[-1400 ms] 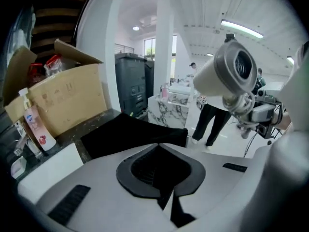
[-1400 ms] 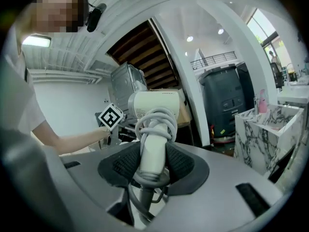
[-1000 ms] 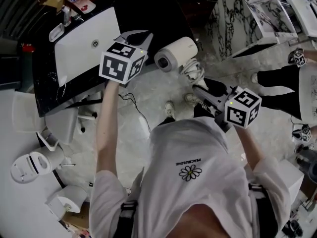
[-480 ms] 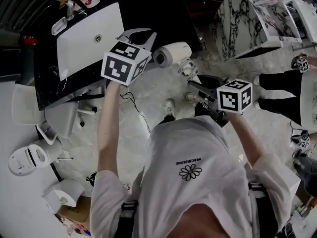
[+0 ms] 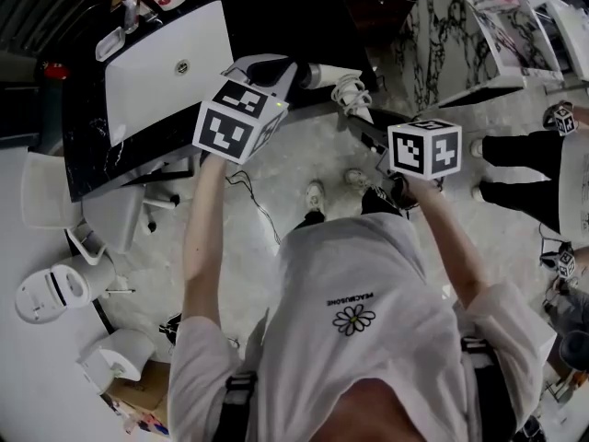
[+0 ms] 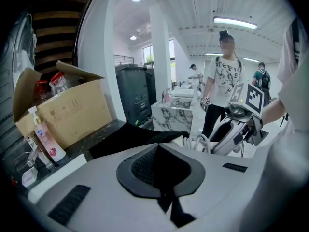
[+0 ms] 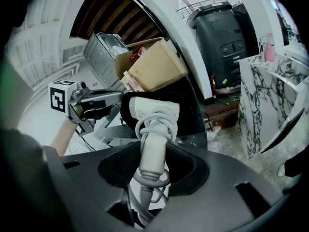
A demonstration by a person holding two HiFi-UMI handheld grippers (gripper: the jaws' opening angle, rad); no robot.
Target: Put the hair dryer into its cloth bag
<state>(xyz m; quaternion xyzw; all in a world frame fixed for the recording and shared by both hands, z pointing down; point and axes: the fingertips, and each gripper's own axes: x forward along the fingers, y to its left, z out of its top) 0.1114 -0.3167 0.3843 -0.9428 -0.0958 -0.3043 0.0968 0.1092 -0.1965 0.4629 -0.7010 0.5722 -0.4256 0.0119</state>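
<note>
The white hair dryer point(image 7: 153, 129) has its cord wound round its handle, and my right gripper point(image 7: 152, 175) is shut on that handle. Its barrel point(image 5: 324, 75) points into the mouth of the black cloth bag point(image 7: 186, 112), which lies on the dark table. At the bag's near edge my left gripper point(image 5: 270, 68) is shut on a fold of the black cloth point(image 6: 164, 170). In the left gripper view the bag point(image 6: 128, 138) spreads ahead, with the dryer's cord point(image 6: 199, 142) and the right gripper point(image 6: 241, 122) just to its right.
A white closed laptop point(image 5: 161, 67) lies on the dark table point(image 5: 101, 168) left of the bag. A cardboard box point(image 6: 67, 108) and bottles point(image 6: 46, 139) stand at the table's far end. Marble-patterned counters point(image 5: 442, 35) and standing people point(image 6: 224, 81) are to the right.
My right gripper has carried the hair dryer up and left toward the table. Its barrel, fully in view before, is now partly hidden at the bag's mouth by the left gripper, which stayed put.
</note>
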